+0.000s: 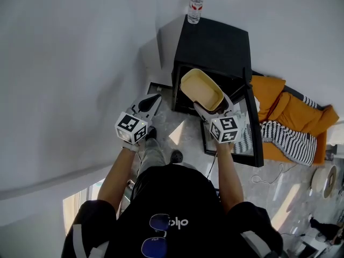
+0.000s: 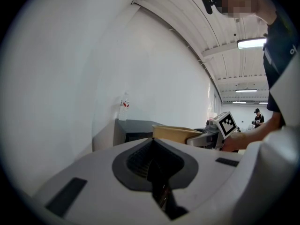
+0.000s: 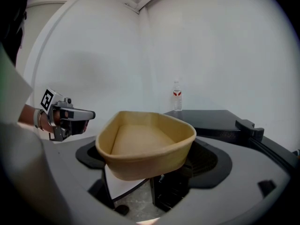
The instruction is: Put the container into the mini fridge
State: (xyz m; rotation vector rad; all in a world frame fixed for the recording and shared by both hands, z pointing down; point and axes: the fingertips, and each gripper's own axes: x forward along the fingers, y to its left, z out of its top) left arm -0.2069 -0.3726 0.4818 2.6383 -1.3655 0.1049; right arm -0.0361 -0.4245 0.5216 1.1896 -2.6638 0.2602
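Left gripper has its jaws pinched together on nothing, hanging off to the side. The right gripper is clamped on the near end of the tan container. Its long axis points away toward the open mini fridge, just ahead, so it's the right one's move, I'd say.

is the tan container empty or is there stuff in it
Empty. The container, held in the right claw, shows only its bare tan floor and inner walls in the right gripper view.
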